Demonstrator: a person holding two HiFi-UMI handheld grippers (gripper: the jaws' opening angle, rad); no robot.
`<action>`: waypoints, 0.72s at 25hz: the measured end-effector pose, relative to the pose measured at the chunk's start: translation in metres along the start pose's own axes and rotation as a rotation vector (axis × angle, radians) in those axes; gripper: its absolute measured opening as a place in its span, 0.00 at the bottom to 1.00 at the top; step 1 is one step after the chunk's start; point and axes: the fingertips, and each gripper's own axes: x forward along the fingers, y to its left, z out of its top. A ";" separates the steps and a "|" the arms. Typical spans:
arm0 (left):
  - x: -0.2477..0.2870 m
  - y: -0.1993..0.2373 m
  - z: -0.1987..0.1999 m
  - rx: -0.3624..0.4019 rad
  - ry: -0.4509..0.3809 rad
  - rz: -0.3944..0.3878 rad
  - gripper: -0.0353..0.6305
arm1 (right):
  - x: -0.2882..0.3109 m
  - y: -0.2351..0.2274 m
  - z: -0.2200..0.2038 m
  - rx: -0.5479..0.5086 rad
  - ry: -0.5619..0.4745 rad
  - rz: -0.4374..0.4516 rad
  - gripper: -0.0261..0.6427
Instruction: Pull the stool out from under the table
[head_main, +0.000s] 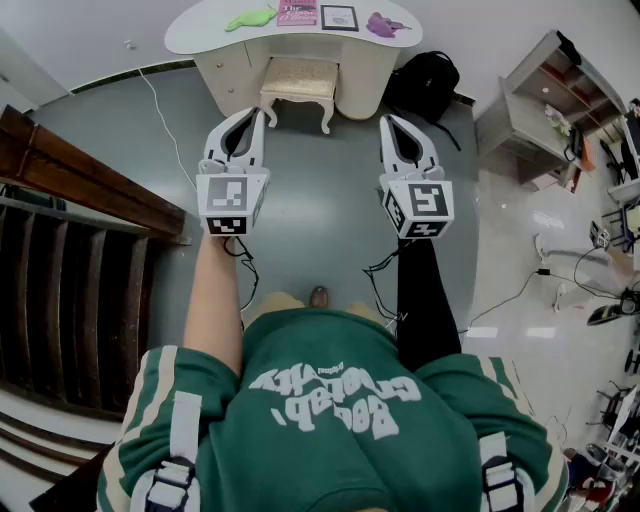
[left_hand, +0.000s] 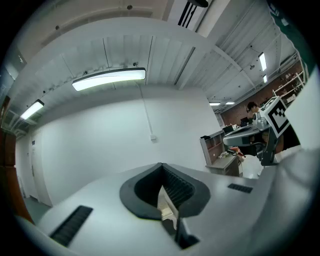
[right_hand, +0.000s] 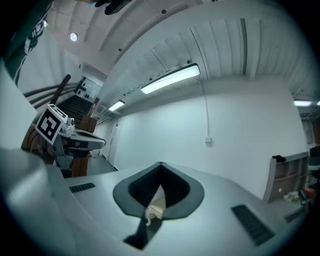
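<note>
A cream stool (head_main: 300, 85) with curved legs stands tucked halfway under the white curved table (head_main: 200, 28) at the top of the head view. My left gripper (head_main: 257, 113) hovers just in front of the stool's left front leg, apart from it, with its jaws shut and nothing in them. My right gripper (head_main: 389, 121) hangs to the right of the stool, near the table's right side, also shut and empty. In the left gripper view the left gripper (left_hand: 161, 164) points at a white wall. The right gripper (right_hand: 161, 163) faces the same wall in its own view.
A black backpack (head_main: 427, 85) leans by the table's right end. A dark wooden stair rail (head_main: 90, 180) runs along the left. Grey shelves (head_main: 535, 110) stand at the right, with cables (head_main: 520, 290) on the floor. A white cord (head_main: 165, 120) trails left of the table.
</note>
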 end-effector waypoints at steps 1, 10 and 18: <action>0.000 -0.001 0.000 -0.001 -0.001 0.002 0.07 | -0.001 -0.001 0.000 0.000 -0.001 -0.001 0.05; -0.001 -0.006 0.006 0.005 -0.011 -0.001 0.07 | -0.006 -0.005 -0.001 0.008 -0.007 -0.002 0.05; -0.002 -0.002 0.005 -0.001 0.001 0.001 0.07 | -0.004 -0.006 -0.004 0.055 -0.013 0.006 0.05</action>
